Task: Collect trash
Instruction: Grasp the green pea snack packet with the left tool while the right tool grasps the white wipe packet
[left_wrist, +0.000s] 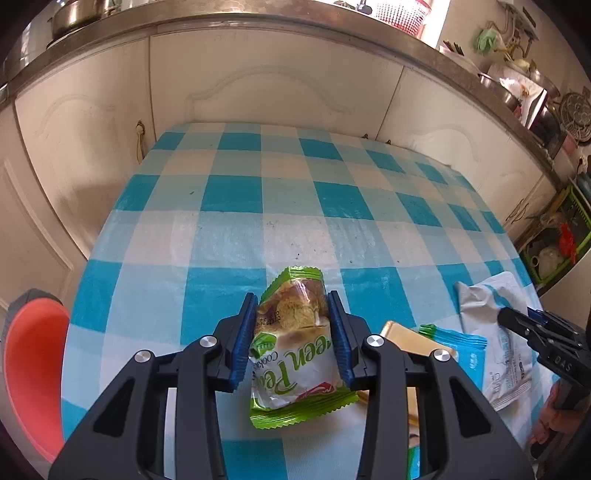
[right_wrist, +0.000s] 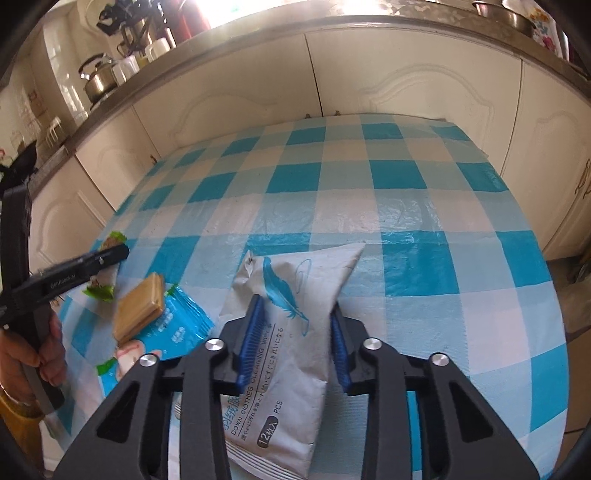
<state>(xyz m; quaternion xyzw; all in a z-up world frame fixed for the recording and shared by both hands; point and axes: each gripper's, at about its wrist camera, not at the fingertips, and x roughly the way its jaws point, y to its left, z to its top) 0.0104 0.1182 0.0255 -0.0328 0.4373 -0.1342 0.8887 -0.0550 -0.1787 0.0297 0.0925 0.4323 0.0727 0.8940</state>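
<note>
The left gripper (left_wrist: 291, 332) pinches the green cookie packet (left_wrist: 295, 347). At its 3 o'clock, the right gripper (right_wrist: 297, 339), jaws narrowed, clamps the grey wipes pouch (right_wrist: 284, 332).

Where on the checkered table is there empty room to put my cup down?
The far half of the checkered tablecloth, toward the white cabinets, is bare, and so is the right side beyond the wipes pack. The near left is crowded: the green cookie packet, the tan box and the blue packet lie close together.
</note>
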